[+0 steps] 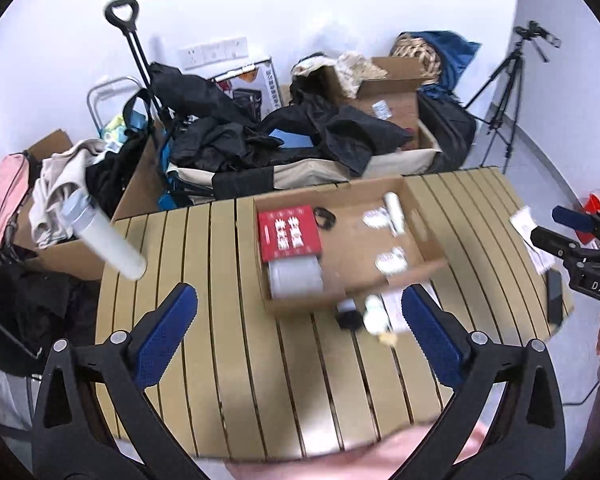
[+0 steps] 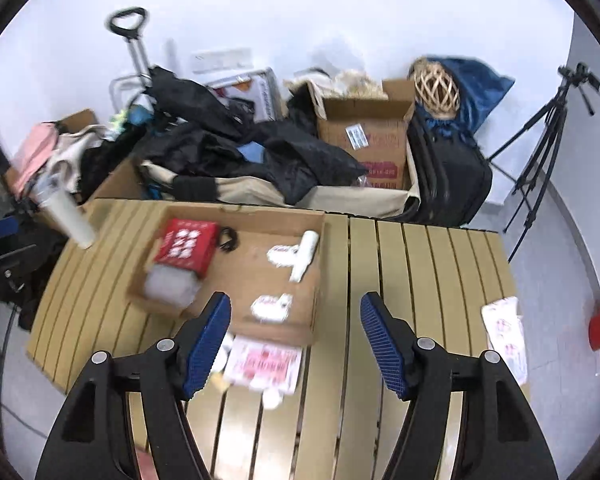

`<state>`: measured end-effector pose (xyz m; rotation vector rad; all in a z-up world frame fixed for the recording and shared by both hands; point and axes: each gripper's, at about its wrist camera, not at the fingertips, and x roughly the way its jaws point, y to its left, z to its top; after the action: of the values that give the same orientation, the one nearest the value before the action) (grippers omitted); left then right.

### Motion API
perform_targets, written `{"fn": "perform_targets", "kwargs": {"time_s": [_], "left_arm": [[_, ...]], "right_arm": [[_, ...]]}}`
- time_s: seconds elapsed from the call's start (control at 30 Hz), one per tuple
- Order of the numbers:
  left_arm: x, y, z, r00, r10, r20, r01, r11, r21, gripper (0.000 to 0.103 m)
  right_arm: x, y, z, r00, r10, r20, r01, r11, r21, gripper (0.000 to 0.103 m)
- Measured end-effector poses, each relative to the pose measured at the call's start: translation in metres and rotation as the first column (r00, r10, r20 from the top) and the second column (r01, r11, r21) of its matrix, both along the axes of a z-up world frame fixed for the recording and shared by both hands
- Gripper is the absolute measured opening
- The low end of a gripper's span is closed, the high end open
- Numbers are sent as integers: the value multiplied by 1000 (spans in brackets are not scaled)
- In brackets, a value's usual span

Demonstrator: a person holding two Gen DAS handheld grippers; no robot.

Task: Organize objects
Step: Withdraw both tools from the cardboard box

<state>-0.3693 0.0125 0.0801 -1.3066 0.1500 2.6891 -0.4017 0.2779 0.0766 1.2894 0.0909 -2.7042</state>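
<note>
A shallow cardboard tray (image 1: 432, 250) (image 2: 244, 214) lies on the slatted tan table (image 1: 236, 360) (image 2: 420, 264). It holds a red box (image 1: 290, 232) (image 2: 186, 244), a clear container (image 1: 296, 278) (image 2: 168, 284), a black cord (image 1: 325, 217), a white tube (image 1: 394, 208) (image 2: 305, 254) and white packets (image 2: 271, 307). My left gripper (image 1: 300, 320) is open and empty above the table, short of the tray. My right gripper (image 2: 296, 332) is open and empty, over the tray's near right corner. A white pack with red print (image 2: 262, 364) lies in front of the tray.
Small bottles and a black item (image 1: 348, 318) lie at the tray's front edge. A white cylinder bottle (image 1: 108, 246) (image 2: 68, 216) juts over the table's left corner. A white pack (image 2: 506, 334) lies at the right edge. Boxes, bags and clothes fill the floor behind. A tripod (image 2: 548, 132) stands right.
</note>
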Motion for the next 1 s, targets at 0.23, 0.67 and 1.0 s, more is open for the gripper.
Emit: {"fn": "perform_targets", "kwargs": {"time_s": [0.23, 0.67, 1.0], "left_arm": [[169, -9, -8, 988, -103, -117, 111, 992, 59, 103], [302, -33, -98, 998, 21, -65, -12, 991, 134, 103], [234, -28, -140, 999, 11, -46, -4, 989, 147, 103]], "right_arm": [[166, -8, -5, 987, 105, -123, -108, 994, -16, 81], [326, -23, -99, 992, 40, -122, -52, 994, -98, 81], [281, -8, -136, 996, 0, -89, -13, 989, -144, 81]]}}
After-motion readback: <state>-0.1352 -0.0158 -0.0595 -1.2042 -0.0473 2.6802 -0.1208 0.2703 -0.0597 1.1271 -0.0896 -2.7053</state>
